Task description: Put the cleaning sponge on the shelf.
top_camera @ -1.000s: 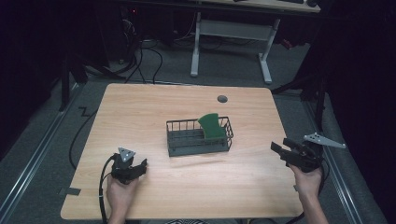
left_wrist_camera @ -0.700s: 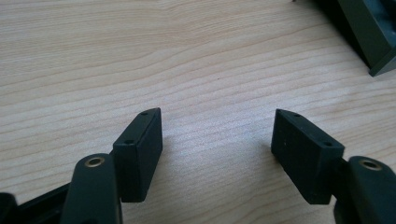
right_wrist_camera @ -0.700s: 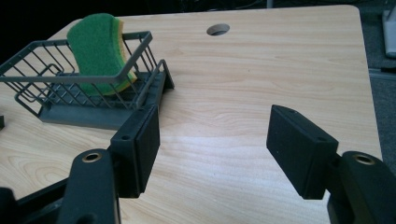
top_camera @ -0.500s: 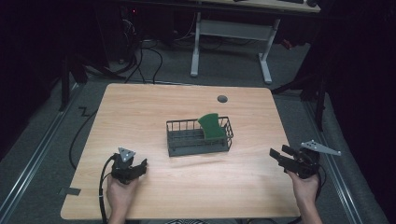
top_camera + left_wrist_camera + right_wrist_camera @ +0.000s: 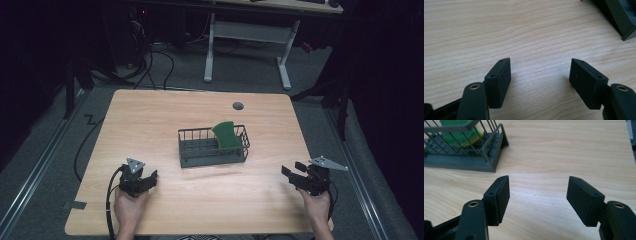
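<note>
A: From above, the dark wire rack basket [image 5: 213,147] sits mid-way across the pale wooden table [image 5: 150,115], with a green, curved-edged sponge [image 5: 226,135] standing tilted in its right end.

B: And both hands are near the front edge. The left gripper [image 5: 150,179] rests low at the left, well apart from the basket; the right gripper [image 5: 292,170] sits at the right, also apart from it.

A: The high view is too small to read the jaws. The left gripper view settles it: two black jaws spread wide over bare wood grain, nothing between them, just a dark basket corner at the upper right.

B: The right gripper view gives the same, jaws wide apart and empty. It adds a close look at the basket's slatted base, its wire side, and a yellow layer on the sponge behind the wires.
</note>
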`<state>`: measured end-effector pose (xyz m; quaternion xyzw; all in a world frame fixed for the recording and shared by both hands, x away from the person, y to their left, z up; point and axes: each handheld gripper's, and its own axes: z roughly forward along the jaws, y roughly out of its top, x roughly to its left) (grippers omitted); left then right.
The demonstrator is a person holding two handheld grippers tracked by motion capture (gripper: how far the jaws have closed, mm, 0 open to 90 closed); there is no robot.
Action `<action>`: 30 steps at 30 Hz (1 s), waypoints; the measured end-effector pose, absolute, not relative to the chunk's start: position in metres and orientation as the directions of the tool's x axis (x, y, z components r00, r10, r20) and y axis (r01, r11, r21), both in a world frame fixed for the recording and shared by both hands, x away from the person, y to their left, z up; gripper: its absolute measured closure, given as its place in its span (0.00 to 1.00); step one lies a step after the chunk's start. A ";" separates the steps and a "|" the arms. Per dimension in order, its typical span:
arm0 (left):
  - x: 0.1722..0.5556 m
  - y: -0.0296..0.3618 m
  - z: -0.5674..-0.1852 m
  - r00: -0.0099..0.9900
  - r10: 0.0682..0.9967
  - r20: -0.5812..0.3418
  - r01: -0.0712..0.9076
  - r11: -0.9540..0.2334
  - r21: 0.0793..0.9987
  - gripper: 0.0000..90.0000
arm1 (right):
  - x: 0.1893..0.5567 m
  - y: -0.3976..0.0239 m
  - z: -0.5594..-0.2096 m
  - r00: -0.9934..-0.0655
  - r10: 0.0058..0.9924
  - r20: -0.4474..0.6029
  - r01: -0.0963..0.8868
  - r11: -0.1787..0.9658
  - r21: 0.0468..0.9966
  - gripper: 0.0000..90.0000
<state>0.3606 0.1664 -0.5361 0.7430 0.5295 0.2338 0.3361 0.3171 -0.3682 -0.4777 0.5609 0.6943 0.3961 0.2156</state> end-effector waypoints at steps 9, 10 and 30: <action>0.361 0.166 -0.536 0.330 0.944 -0.009 0.630 -0.213 0.747 0.38 | 0.322 -0.367 -0.491 -0.259 0.955 0.146 0.632 0.053 0.773 0.40; 0.361 0.166 -0.536 0.330 0.944 -0.009 0.630 -0.213 0.747 0.38 | 0.323 -0.367 -0.493 -0.258 0.956 0.141 0.633 0.057 0.772 0.40; 0.361 0.166 -0.536 0.330 0.944 -0.008 0.630 -0.213 0.747 0.38 | 0.329 -0.367 -0.517 -0.225 0.970 0.090 0.664 0.085 0.743 0.40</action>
